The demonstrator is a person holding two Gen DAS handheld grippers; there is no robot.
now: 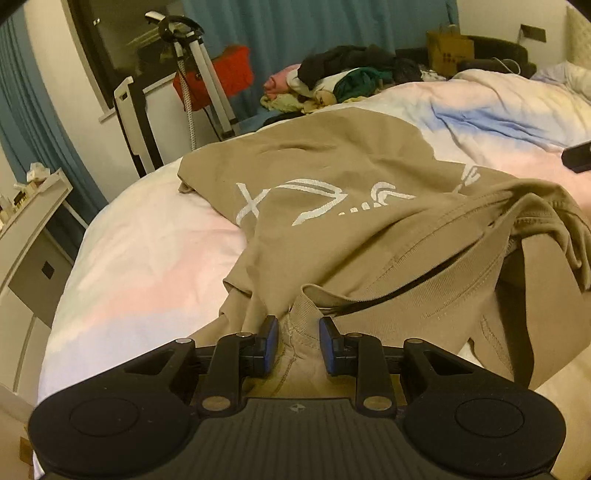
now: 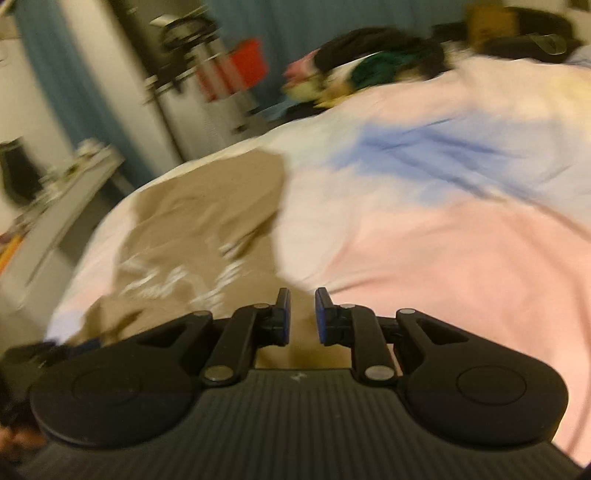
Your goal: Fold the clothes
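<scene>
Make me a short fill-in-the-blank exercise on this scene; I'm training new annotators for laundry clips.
1. The tan shirt has ____ lettering printed on it.
2. The shirt lies on a bed cover that is pink, white and ____.
3. Cloth from the shirt sits between the jaws of the ____ gripper.
4. The box beside the pile of clothes is ____.

Missing words: white; blue; left; red

A home bedroom: a bed [image 1: 147, 258] under a pastel pink, blue and white duvet, a heap of clothes [image 1: 332, 81] at its far edge, teal curtains [image 1: 295, 33], a white bedside shelf [image 1: 33, 206].
</scene>
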